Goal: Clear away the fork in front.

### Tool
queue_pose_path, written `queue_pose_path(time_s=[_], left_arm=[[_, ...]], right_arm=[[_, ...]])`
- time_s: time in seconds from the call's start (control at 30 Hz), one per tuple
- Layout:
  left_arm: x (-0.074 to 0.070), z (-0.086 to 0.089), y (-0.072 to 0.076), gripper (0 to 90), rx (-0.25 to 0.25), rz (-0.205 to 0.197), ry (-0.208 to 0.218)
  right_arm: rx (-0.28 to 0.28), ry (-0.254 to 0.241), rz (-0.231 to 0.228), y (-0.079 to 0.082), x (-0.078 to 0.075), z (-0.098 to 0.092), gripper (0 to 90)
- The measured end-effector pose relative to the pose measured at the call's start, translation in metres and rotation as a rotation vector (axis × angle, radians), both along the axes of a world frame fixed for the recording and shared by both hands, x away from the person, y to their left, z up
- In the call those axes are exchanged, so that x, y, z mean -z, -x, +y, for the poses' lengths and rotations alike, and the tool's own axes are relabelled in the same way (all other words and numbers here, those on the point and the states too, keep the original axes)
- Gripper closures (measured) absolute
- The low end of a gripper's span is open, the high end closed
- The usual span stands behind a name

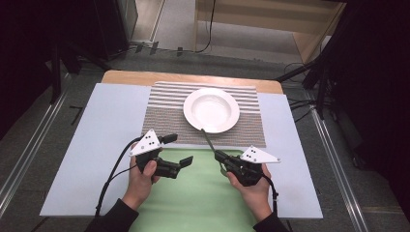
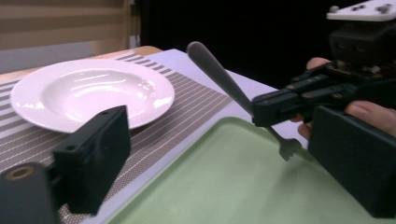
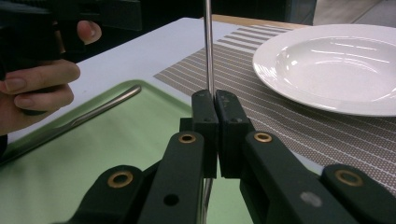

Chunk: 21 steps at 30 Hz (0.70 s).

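Fork point(image 2: 233, 91): pinched at mid-handle in your right gripper point(image 1: 218, 155), above the green tray point(image 1: 203, 198), at 6 o'clock from the white plate point(image 1: 211, 110).
Left gripper point(image 1: 180, 149): your jaws spread, holding nothing.
Writing: none readable.

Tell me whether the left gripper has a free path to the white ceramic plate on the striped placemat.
Probably yes. The left gripper is open and empty over the green tray, and only bare striped placemat lies between it and the white ceramic plate. The metal fork held by the right gripper stands off to the side.
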<state>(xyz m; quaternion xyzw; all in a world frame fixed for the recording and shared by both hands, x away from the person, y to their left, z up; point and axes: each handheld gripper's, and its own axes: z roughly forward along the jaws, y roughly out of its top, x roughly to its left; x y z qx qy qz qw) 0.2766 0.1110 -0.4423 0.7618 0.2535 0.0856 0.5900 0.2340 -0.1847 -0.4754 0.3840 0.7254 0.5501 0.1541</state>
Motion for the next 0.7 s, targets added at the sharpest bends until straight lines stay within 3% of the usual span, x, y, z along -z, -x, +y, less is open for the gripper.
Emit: queue_pose_path(time_s=[0.33, 0.57, 0.7], left_arm=[[0.002, -0.003, 0.000, 14.4, 0.026, 0.049, 0.035], [0.001, -0.006, -0.001, 33.6, -0.011, 0.083, 0.037], [0.001, -0.008, -0.001, 37.6, -0.007, 0.103, 0.035]], right_arm=[[-0.044, -0.009, -0.019, 0.005, -0.001, 0.010, 86.0], [-0.071, -0.016, -0.025, 0.008, -0.003, 0.015, 86.0], [-0.081, -0.020, -0.025, 0.009, -0.003, 0.016, 86.0]])
